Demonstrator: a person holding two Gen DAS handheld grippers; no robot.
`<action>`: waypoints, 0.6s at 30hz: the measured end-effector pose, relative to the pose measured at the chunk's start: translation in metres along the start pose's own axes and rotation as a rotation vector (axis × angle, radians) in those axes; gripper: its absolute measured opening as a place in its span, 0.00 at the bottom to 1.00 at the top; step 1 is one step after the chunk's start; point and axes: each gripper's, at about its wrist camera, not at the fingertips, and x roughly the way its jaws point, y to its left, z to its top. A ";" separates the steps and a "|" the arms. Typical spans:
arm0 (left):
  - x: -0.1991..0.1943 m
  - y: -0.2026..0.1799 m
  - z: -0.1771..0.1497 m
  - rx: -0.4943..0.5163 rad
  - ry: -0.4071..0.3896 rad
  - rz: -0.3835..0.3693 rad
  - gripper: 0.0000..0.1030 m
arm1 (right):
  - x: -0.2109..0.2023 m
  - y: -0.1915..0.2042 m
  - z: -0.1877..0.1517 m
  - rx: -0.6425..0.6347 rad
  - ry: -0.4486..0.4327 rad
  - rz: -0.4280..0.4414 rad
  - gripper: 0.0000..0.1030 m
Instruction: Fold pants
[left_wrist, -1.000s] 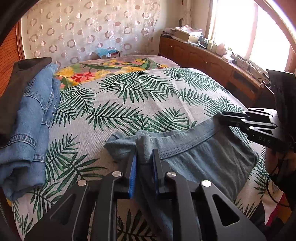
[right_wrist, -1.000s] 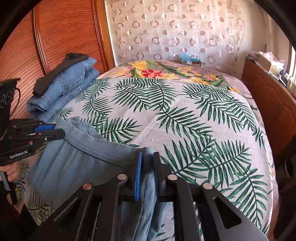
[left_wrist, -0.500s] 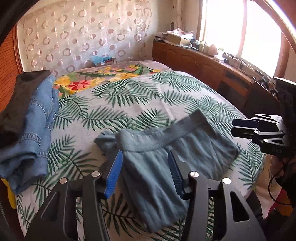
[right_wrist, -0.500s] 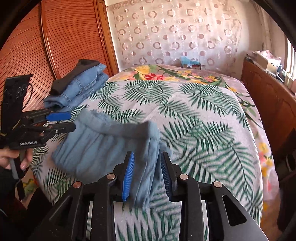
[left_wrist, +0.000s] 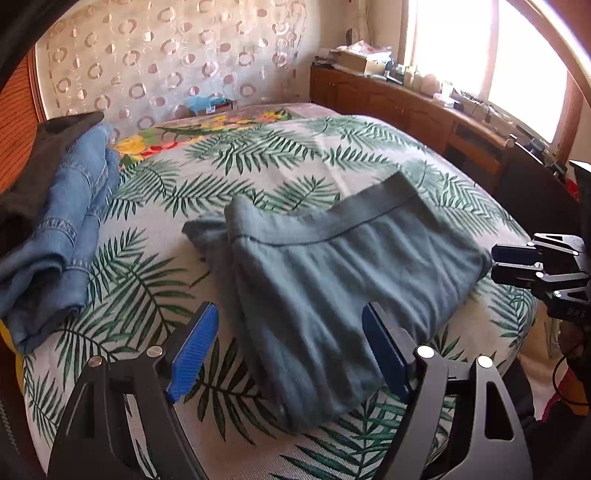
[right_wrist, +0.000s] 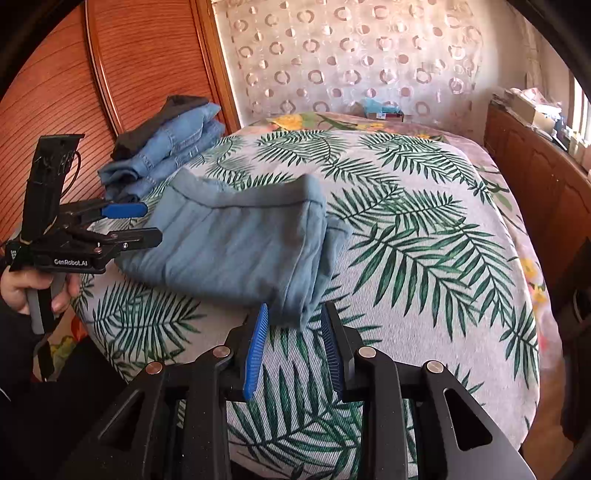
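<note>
Two grippers frame the grey-blue pants (left_wrist: 332, 280), which lie folded into a thick, roughly square bundle on the bed (left_wrist: 258, 162) with its palm-leaf cover, close to the bed's near edge. You can see the waistband running as a darker band along the far side of the bundle, with a stitched seam just below it. At the waistband end nearest the stack of folded jeans (left_wrist: 62, 236), the layers do not line up: a lower layer pokes out past the upper one as a loose, rumpled flap. The top surface shows soft lengthwise creases but lies mostly flat.

Your left gripper (left_wrist: 288, 354) sits over the near side of the pants, its jaws spread wide after opening just now; the blue pads (left_wrist: 194, 347) stand clear of the cloth on either side and grip nothing. Your right gripper (right_wrist: 293, 347) is at the other end of the bundle, its jaws partly apart and pinching nothing. From its own view the folded corner of the pants hangs just in front of the pad tips, free of them.

Beyond the pants, the jeans stack rests at the wardrobe-side edge of the bed, well apart from the bundle, with a dark garment (left_wrist: 33, 162) on top.
</note>
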 end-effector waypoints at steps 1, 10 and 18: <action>0.002 0.001 -0.001 -0.001 0.006 0.001 0.78 | 0.002 0.001 0.000 -0.008 0.006 0.004 0.30; 0.012 0.003 -0.007 -0.008 0.030 0.019 0.78 | 0.025 0.008 0.000 -0.068 0.035 -0.037 0.30; 0.015 0.004 -0.008 -0.016 0.031 0.015 0.78 | 0.027 0.011 0.001 -0.106 0.031 -0.040 0.12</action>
